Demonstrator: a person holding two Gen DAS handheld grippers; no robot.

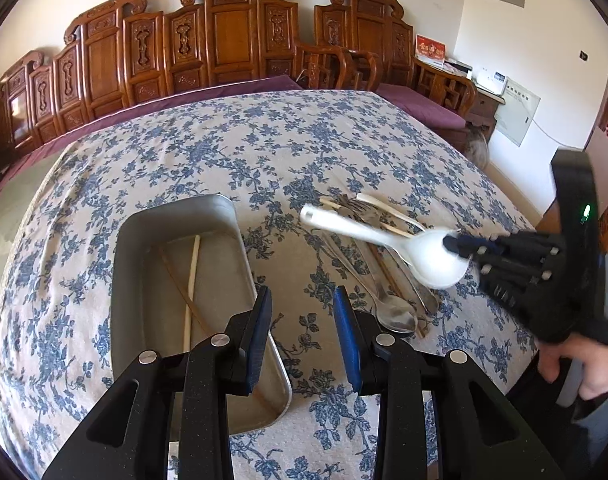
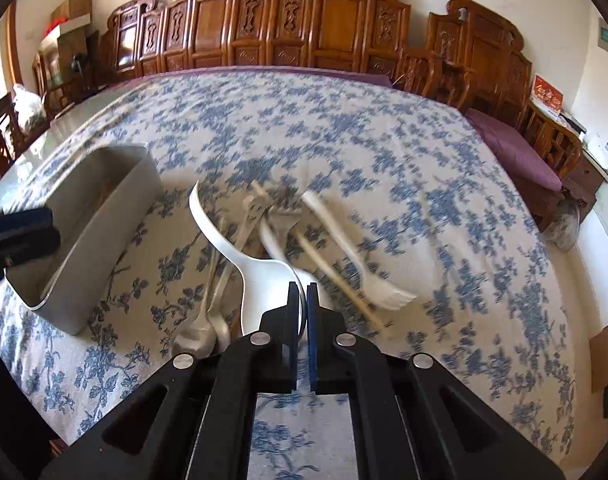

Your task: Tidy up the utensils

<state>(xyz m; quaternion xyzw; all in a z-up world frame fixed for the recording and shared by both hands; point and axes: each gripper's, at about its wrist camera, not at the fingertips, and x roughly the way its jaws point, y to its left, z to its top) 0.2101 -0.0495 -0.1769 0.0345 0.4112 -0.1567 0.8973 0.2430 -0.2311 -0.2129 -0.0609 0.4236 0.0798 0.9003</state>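
Carved wooden chairs point(image 1: 232, 36) line the wall behind a table under a blue floral tablecloth point(image 1: 208, 152), and that cloth is where the work sits.

At the right gripper point(image 2: 302, 292), the jaws are pinched together on the rim of the bowl of a white ceramic spoon point(image 1: 423, 254), its handle pointing away toward the far edge. The spoon appears lifted clear of the pile, though blur makes the gap hard to judge. It looks stiff, glazed and slick, so the thin rim is a narrow hold; it would likely chip or break if it slipped onto the metal pieces below. A grip nearer the neck, where bowl meets handle, would probably swing less.

The left gripper point(image 1: 302, 334) is spread wide with nothing between its blue pads, hovering at the near right edge of the metal tray point(image 1: 176, 216).

Further out, the tray holds 2 chopsticks point(image 1: 190, 280) lying lengthwise. Just right of it lies the utensil pile point(image 1: 383, 280): metal spoons, forks, a white plastic fork point(image 2: 367, 264) and loose chopsticks, overlapping and touching.

The cloth looks soft and slightly rumpled. Purple seat cushions point(image 1: 419, 102) show beyond the table, and a calendar point(image 1: 429, 48) stands at the right wall.
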